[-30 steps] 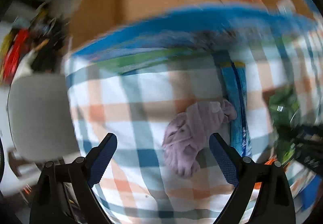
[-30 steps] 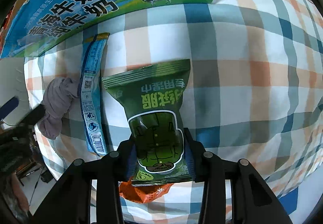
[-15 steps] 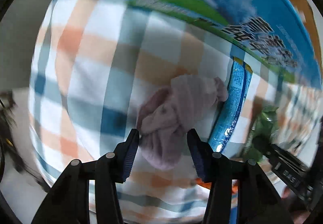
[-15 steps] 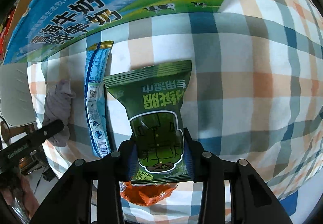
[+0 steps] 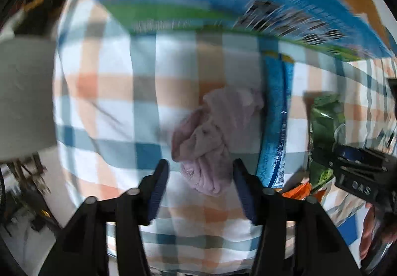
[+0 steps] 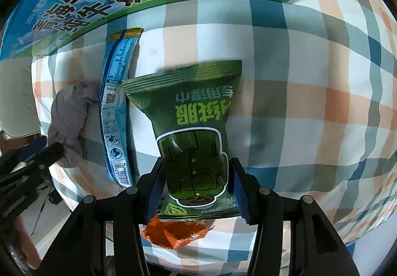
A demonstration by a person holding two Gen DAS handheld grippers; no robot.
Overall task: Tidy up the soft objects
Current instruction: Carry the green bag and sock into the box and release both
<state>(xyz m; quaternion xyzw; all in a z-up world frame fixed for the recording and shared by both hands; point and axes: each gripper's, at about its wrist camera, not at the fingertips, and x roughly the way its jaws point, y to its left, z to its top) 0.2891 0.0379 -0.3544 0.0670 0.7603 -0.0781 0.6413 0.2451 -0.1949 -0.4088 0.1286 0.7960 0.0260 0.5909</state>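
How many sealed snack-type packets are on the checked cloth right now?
3: green packet between the right gripper fingers; long blue packet just left of it; orange packet partly under the green one. More may be hidden.

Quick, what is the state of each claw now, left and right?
Left claw: open, fingers either side of the cloth, not gripping it.
Right claw: closed on the green packet.
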